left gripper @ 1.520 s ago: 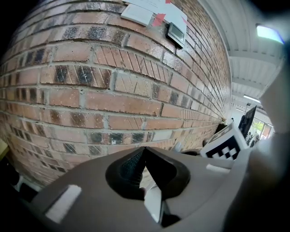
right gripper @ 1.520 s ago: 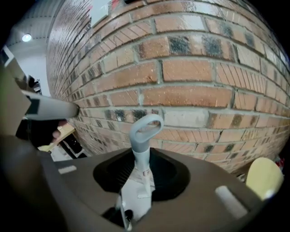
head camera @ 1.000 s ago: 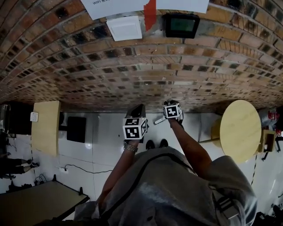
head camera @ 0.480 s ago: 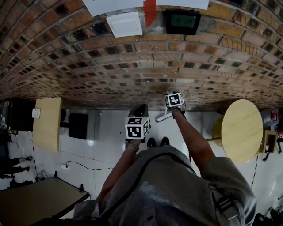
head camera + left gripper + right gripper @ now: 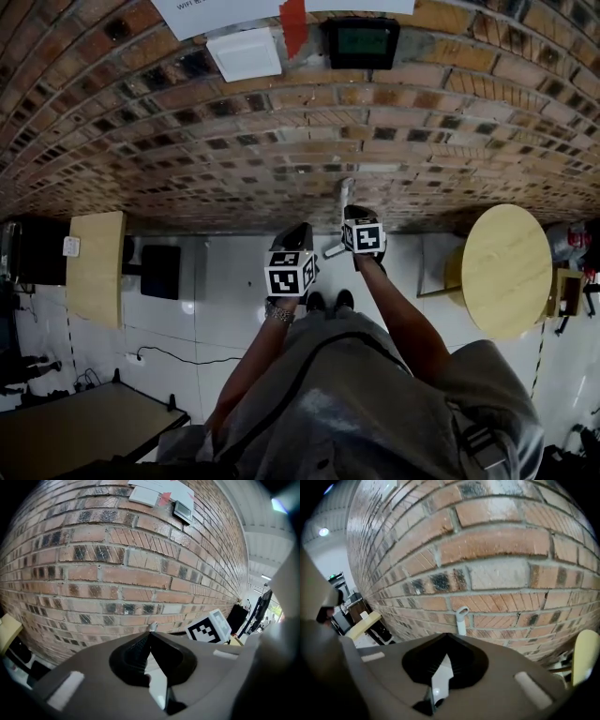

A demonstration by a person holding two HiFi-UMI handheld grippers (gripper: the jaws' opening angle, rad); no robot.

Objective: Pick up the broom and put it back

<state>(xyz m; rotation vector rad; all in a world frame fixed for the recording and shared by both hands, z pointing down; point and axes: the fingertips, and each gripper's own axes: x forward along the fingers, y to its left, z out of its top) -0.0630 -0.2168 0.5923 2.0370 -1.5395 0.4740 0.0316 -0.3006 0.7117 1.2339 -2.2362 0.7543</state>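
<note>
The broom shows only as a thin white handle (image 5: 347, 202) that stands up against the brick wall (image 5: 234, 141). Its looped end (image 5: 461, 616) pokes out past my right gripper's jaw tips. My right gripper (image 5: 361, 225) is closing tight on that handle, and a white strip of it (image 5: 440, 674) runs between the jaws. A short white stretch (image 5: 330, 251) slants down and left below the gripper. My left gripper (image 5: 296, 236) hangs beside it on the left with its jaw tips together. A small pale tip (image 5: 152, 626) shows just past them; I cannot tell what it is.
A round yellow table (image 5: 506, 272) stands to the right and a yellow rectangular tabletop (image 5: 94, 267) to the left. A black box (image 5: 161, 272) and a cable (image 5: 169, 356) lie on the white floor. A dark table (image 5: 84, 422) fills the lower left corner.
The white handle lay slanted low by the right gripper; it now stands up the wall above it. The left gripper has hardly moved.
</note>
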